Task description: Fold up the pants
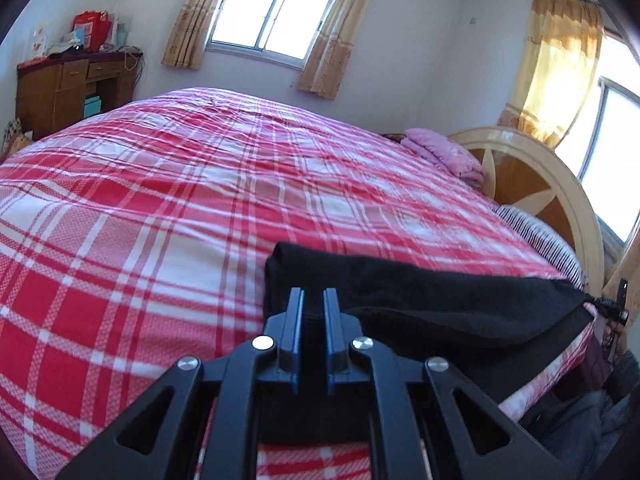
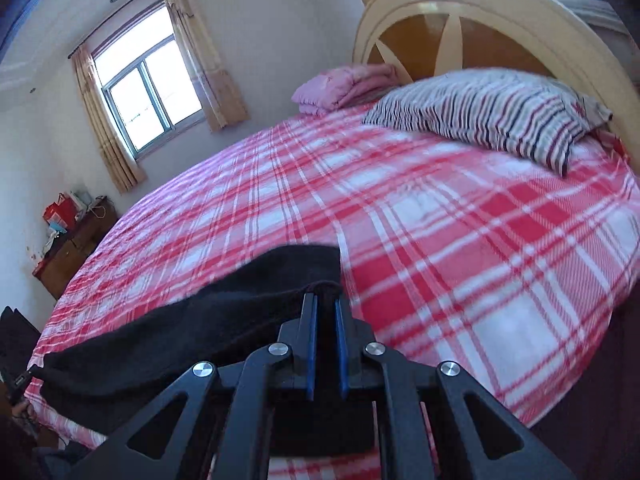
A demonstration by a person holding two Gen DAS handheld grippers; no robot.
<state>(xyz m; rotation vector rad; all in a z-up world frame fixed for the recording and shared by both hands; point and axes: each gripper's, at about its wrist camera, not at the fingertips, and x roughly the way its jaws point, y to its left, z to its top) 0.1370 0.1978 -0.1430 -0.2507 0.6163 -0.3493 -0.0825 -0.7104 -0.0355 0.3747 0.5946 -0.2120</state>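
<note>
The black pants [image 1: 432, 300] hang stretched between my two grippers above the red plaid bed [image 1: 160, 200]. My left gripper [image 1: 313, 300] is shut on one end of the pants, black cloth showing between its blue pads. My right gripper [image 2: 326, 306] is shut on the other end of the pants [image 2: 192, 332], which sag to the left over the plaid bed [image 2: 480, 260]. The other gripper shows as a small dark shape at the far end of the cloth in each view.
A striped pillow [image 2: 492, 116] and a folded pink blanket [image 2: 344, 84] lie by the round headboard [image 2: 460, 12]. A wooden desk [image 1: 68, 88] with red bags stands at the far wall, under curtained windows [image 1: 272, 12].
</note>
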